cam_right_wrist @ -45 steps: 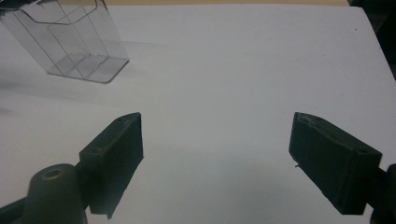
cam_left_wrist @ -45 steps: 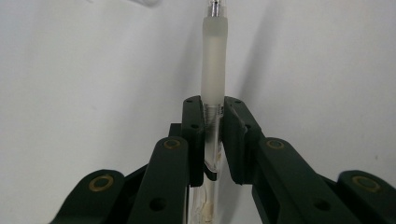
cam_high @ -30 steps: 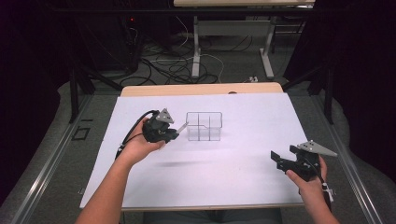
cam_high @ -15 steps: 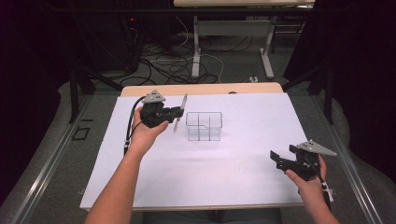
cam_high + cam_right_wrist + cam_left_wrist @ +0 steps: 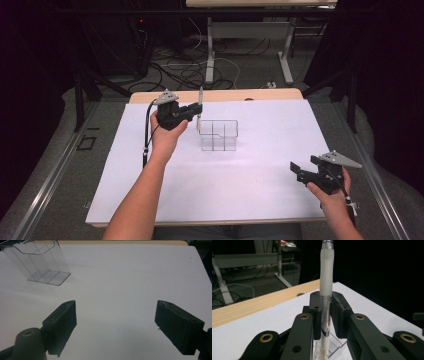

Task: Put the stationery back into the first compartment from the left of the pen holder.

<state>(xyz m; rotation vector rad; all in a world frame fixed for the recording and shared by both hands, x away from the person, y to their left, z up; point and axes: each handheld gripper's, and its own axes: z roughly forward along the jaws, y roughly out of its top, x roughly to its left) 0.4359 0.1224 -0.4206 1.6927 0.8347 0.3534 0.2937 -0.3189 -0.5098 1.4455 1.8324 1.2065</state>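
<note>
Left gripper (image 5: 196, 111): raised above the far left part of the table, just left of the clear organizer; its jaws are closed tight on a pen.
Pen (image 5: 326, 287): clamped upright between the two black jaws — frosted grip section above them, clear barrel running down between the pads; in the high view it stands nearly vertical at the organizer's far left corner, its lower end at the rim.
Clear organizer (image 5: 218, 135): a transparent box with inner dividers, standing on the white sheet a little far of the table's middle; whether the pen's tip is inside it or just beside it cannot be told.
Right gripper (image 5: 305, 172): held low at the near right of the table, well apart from the organizer — jaws spread wide, nothing between them, bare sheet below.
White sheet (image 5: 260, 175): covers most of the wooden table (image 5: 240, 95), whose far edge shows beyond it.
</note>
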